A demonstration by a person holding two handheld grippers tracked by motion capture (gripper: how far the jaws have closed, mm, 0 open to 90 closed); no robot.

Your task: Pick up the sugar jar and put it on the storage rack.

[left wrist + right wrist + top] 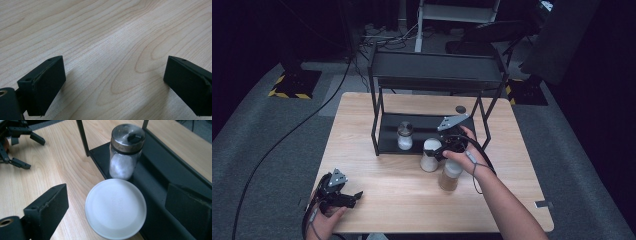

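Right gripper (443, 148): hovering wide open over the white-lidded jar (430, 154), one jaw to each side of the lid and neither touching it; from the right gripper view it looks like it is lining up for a grasp from above.
White-lidded jar (115, 208): standing upright on the wooden table (387, 190), just in front of the black rack (432, 75) and right at the edge of its lower shelf; sitting there, it is giving the gripper open room from above.
Silver-capped jar (126, 150): sitting upright on the rack's lower shelf near the front-left post, white contents showing through the glass; it is looking already stowed, and that is my read of where the others may be heading.
Brown-filled jar (450, 175): standing on the table just under the person's right hand (460, 156), near the white-lidded one, seemingly waiting its turn.
Left gripper (348, 197): resting low at the near-left corner of the table, jaws spread wide and holding nothing, bare wood between them in the left gripper view; it is parked well apart from the jars, keeping out of the way.
Small dark disc (460, 109): lying on the table behind the rack; too small to tell what it is.
Risk: the lid is broad, so the jaws are needing to drop evenly or the jar could tip against the shelf edge.
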